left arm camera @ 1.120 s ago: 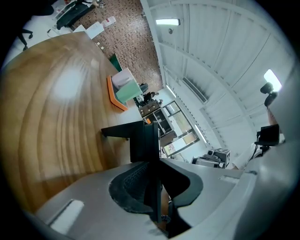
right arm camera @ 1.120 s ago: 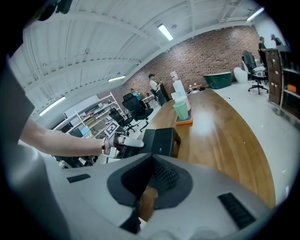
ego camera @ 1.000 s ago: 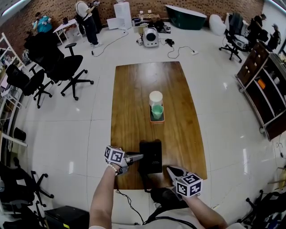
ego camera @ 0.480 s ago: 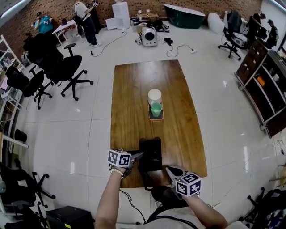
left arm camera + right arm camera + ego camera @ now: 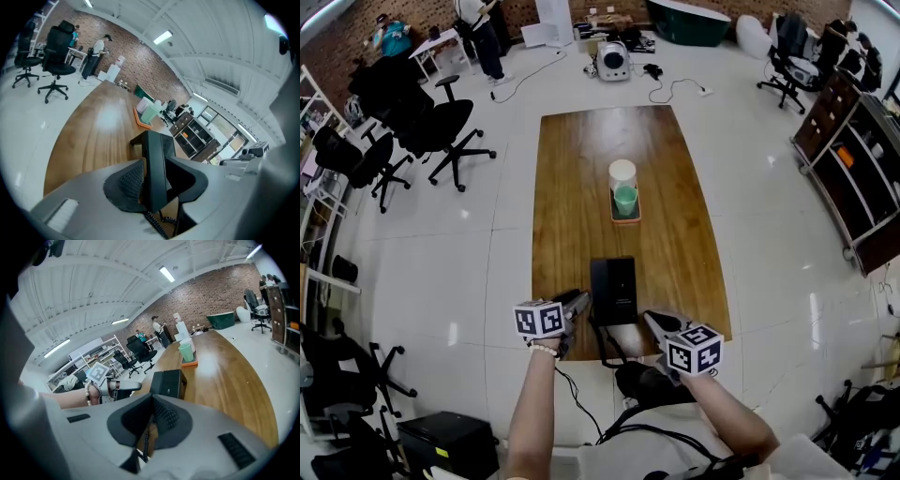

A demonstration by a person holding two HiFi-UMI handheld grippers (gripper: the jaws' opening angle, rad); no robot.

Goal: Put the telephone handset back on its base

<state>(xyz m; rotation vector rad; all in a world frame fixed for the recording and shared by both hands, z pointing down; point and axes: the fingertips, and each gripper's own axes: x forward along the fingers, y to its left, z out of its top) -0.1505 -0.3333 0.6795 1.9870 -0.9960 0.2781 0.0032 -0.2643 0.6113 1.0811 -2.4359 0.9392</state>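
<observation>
Cord snag is my worry. The left gripper (image 5: pixel 577 302) is clamped on the handset (image 5: pixel 154 180), which it holds edge-up just left of the base (image 5: pixel 617 286) at the near end of the table (image 5: pixel 581 178). The coiled cord (image 5: pixel 154 221) hangs beneath it. If that catches, or I come down crooked, the handset could seat askew or drag the base. My left forearm reaches straight forward. The right gripper (image 5: pixel 656 323) hovers near the base's right corner, angled inward, its jaws pressed together on nothing.
</observation>
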